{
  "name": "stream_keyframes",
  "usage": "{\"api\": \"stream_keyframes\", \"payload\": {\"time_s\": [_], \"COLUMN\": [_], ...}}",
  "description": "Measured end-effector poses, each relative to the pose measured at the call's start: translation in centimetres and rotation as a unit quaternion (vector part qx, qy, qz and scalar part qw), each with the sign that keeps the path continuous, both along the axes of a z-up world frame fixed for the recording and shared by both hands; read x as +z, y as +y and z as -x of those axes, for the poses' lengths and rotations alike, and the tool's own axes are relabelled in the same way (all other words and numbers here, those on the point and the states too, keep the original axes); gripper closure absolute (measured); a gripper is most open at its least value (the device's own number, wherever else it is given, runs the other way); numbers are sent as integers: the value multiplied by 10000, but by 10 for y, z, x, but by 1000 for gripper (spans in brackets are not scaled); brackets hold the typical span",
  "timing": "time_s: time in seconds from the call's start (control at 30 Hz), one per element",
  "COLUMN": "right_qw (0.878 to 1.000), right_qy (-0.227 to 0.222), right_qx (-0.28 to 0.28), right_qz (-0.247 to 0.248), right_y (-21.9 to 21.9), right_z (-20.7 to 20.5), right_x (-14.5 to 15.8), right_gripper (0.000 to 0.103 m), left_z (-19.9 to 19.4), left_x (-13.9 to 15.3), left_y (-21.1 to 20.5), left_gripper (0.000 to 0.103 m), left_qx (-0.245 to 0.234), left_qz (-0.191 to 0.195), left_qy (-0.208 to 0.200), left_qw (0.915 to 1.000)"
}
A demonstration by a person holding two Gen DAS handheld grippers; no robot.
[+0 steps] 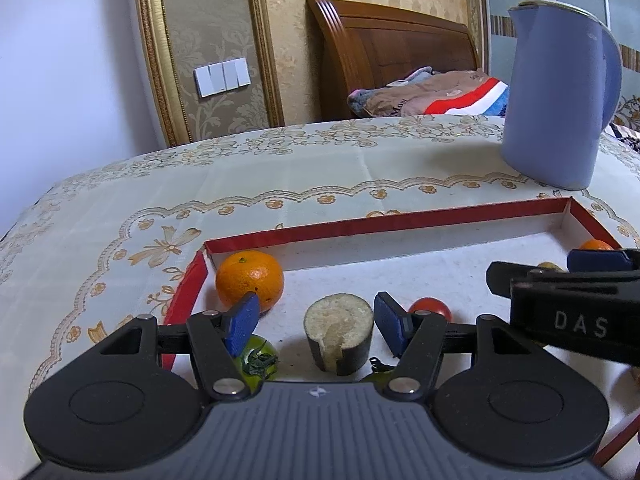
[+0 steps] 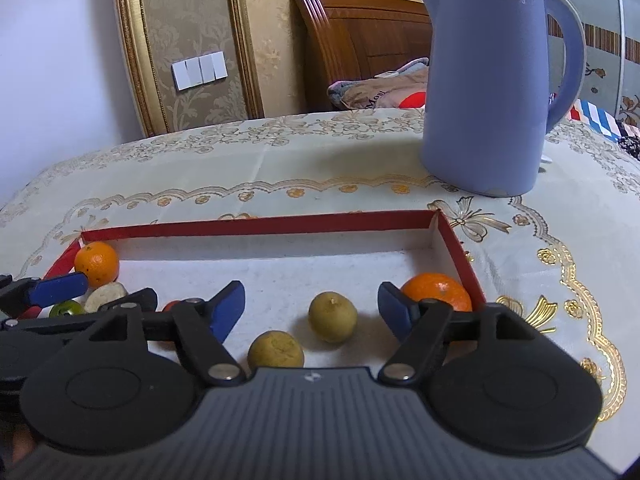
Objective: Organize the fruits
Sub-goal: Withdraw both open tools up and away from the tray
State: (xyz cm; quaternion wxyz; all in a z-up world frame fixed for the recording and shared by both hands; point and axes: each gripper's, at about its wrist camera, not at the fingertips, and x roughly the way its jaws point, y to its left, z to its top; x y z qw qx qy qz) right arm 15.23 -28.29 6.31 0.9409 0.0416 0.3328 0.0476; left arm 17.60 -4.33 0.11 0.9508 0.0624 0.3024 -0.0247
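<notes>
Plainly, fruit by fruit:

Left gripper point(image 1: 316, 320): jaws are spread with nothing pinched; the cane stub point(image 1: 339, 332) stands upright between the blue pads, which are clear of it on both sides.

Cane stub: judged stiff, woody and fairly light; best taken across its round sides, low enough that it is not tipped.

Right gripper point(image 2: 311, 310): jaws are spread and empty; a small yellow-green fruit point(image 2: 333, 316) lies between the pads, a second one point(image 2: 275, 350) nearer the gripper body.

Yellow-green fruits: round, likely firm-skinned, apt to roll; a hold across the widest part is advised.

Oranges point(image 1: 250, 280): one just ahead of each outer pad; springy peel, moderate squeeze.

Tray point(image 2: 256, 227): everything is held inside its red rim.
</notes>
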Motion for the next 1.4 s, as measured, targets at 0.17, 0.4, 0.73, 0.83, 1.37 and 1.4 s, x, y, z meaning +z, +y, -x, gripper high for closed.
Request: {"api": "stream_keyframes", "payload": {"time_s": [0.17,0.4,0.73,0.83,1.37,1.4], "right_qw": [9999,9986,9954,9963,9977,9977], "right_qy": [-124,-529,-826,-723,-507,-492], "right_qx": [27,12,-446,-467,-432,-437], "right_qz": [-32,-17,184,-37,-134,-129], "right_y": [2,1,-9,-16,-20,-20], "right_z": [6,17,30,31,38,38], "right_x": [1,12,19,19,10,9], "right_gripper": [23,16,0,0,0,0], "left_z": [3,10,20,25,61,61], "left_x": [2,6,5,9,12,11], "left_y": [6,4,1,5,21,22], "left_gripper": [40,39,31,31,24,24], "left_qx": [94,180,79,139,241,254], "left_qz": [107,-64,-241,-166,33,53], "left_qy": [-60,-377,-457,-516,-658,-629], "left_qw": [9999,9991,9986,9984,9975,9977]}}
